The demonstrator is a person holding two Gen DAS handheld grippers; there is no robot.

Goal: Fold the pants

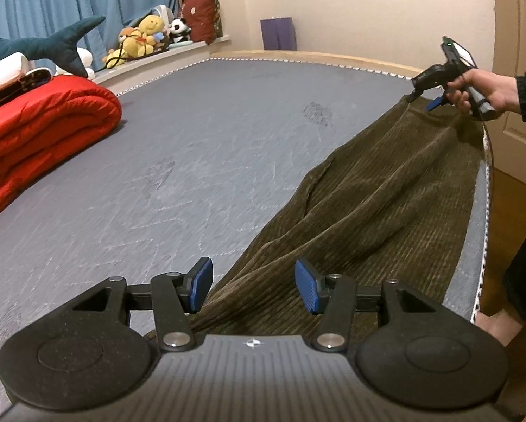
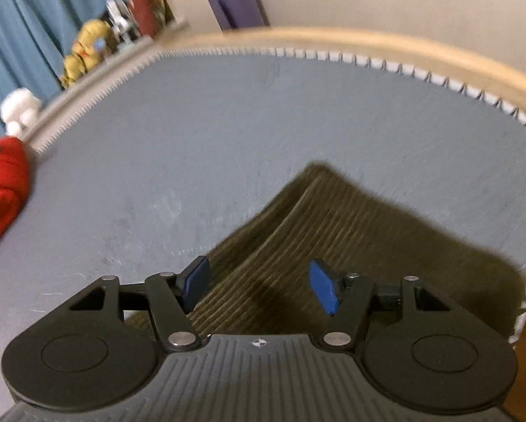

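The left hand-held gripper point(image 1: 252, 286) hovers with blue pads apart over the near end of the olive-brown corduroy pants point(image 1: 375, 204), gripping nothing. The pants stretch along the right edge of the grey quilted mattress point(image 1: 192, 147). At their far end, the right hand-held gripper point(image 2: 259, 286) stands open over the cloth.

Open mattress to your left and ahead; clutter only along the far-left edge.

You have a broad bare stretch of grey mattress point(image 1: 192, 147) between the olive corduroy pants point(image 1: 368, 204) and the folded red quilt point(image 1: 44, 130). The quilt, the plush shark point(image 1: 34, 45) above it and the stuffed toys point(image 1: 143, 38) on the window ledge block the far left. On your right the pants run just beside the mattress edge, with the door point(image 1: 519, 28) beyond.
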